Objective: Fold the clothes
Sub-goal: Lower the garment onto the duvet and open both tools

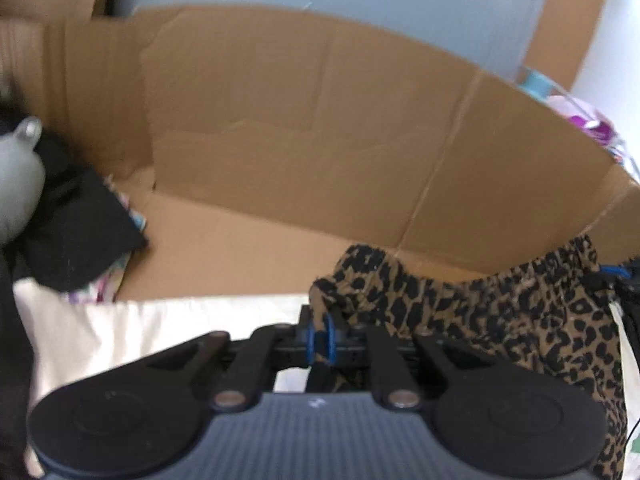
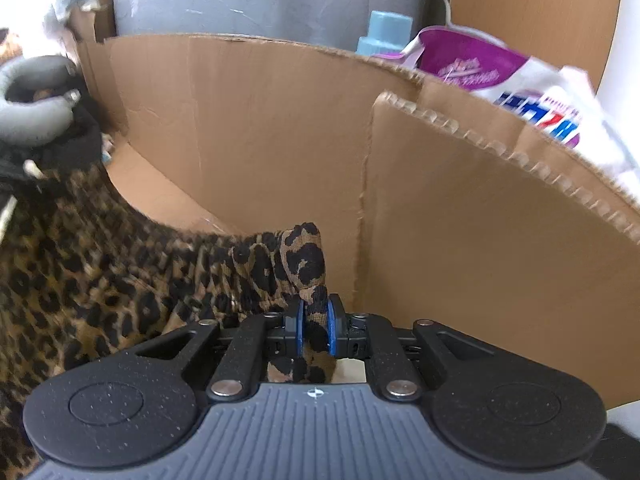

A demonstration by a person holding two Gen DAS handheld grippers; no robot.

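A leopard-print garment (image 1: pixel 500 308) with a gathered elastic edge hangs stretched between my two grippers. My left gripper (image 1: pixel 320 338) is shut on one corner of it, the cloth bunched between the blue pads. In the right wrist view the same garment (image 2: pixel 100 276) spreads to the left, and my right gripper (image 2: pixel 314 330) is shut on its other corner. The far end of the cloth in the left wrist view reaches the other gripper's blue pad (image 1: pixel 616 270) at the right edge.
A large open cardboard box (image 1: pixel 300 152) stands just ahead, its wall also close in the right wrist view (image 2: pixel 480 240). A cream surface (image 1: pixel 140 332) lies below. Black clothing (image 1: pixel 80 220) and a grey object (image 1: pixel 16 176) are at left. Detergent bottle (image 2: pixel 384 32) and purple-white packet (image 2: pixel 500 76) stand behind the box.
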